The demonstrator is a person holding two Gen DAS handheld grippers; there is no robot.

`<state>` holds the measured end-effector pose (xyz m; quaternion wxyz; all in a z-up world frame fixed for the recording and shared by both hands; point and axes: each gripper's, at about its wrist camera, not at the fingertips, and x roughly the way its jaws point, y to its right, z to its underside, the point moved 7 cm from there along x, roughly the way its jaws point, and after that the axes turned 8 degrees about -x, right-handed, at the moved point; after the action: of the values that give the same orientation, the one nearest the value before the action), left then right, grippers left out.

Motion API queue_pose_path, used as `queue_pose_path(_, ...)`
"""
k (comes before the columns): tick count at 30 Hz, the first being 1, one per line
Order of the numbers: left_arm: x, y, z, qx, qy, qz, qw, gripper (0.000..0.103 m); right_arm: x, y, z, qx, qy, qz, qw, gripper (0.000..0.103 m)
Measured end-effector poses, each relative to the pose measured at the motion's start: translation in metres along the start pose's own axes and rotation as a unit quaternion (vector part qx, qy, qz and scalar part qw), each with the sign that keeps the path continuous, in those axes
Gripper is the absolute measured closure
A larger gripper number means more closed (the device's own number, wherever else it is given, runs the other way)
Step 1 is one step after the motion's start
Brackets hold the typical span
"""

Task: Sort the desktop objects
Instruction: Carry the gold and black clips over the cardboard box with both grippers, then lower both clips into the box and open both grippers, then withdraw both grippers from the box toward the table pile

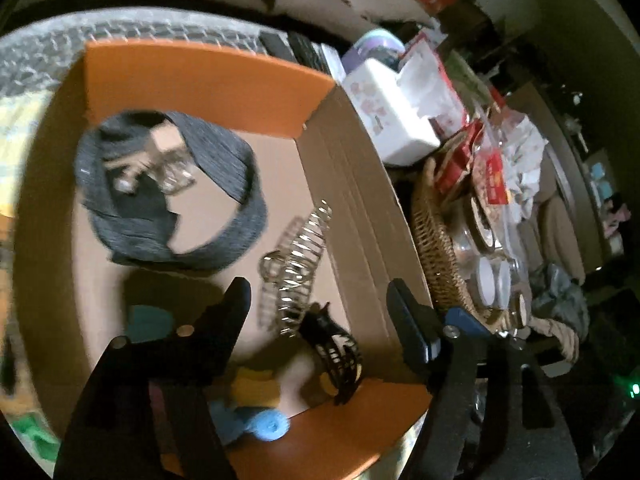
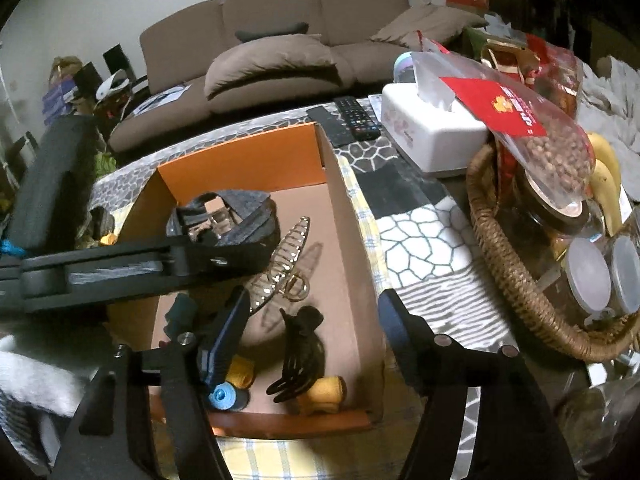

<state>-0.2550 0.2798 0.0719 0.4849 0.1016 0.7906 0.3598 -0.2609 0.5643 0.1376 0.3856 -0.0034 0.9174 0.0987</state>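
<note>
Box wall just beside basket.

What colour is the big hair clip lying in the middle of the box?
Gold. The hair clip shows best in the right wrist view.

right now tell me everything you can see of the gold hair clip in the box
The gold hair clip is a shiny metal claw with long curved open teeth and a looped hinge end. It lies on its side on the cardboard box floor, running diagonally, free of both grippers. Its hinge end sits close to the black hair clip; contact can't be told.
</note>
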Motion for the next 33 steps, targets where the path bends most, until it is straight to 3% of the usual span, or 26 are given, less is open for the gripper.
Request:
queue_pose_path(11, -0.077, -0.031, 0.004, 0.025, 0.058, -0.015, 0.9979, 0.018, 0.006, -0.013, 0.0, -0.012, -0.007, 0.009, 1.0, 0.019)
queue_pose_path(14, -0.097, -0.042, 0.009, 0.035, 0.073, -0.023, 0.9965, 0.0, 0.007, -0.017, -0.001, -0.011, -0.007, 0.01, 1.0, 0.016)
queue_pose_path(24, -0.144, -0.068, 0.035, 0.099, 0.115, -0.081, 0.9851, 0.0, 0.011, -0.057, -0.004, -0.043, -0.006, -0.005, 0.999, 0.005)
queue_pose_path(33, -0.165, -0.099, 0.045, 0.096, 0.127, -0.098, 0.9824, 0.0, 0.018, -0.093, -0.005, -0.076, -0.014, -0.006, 0.997, 0.005)
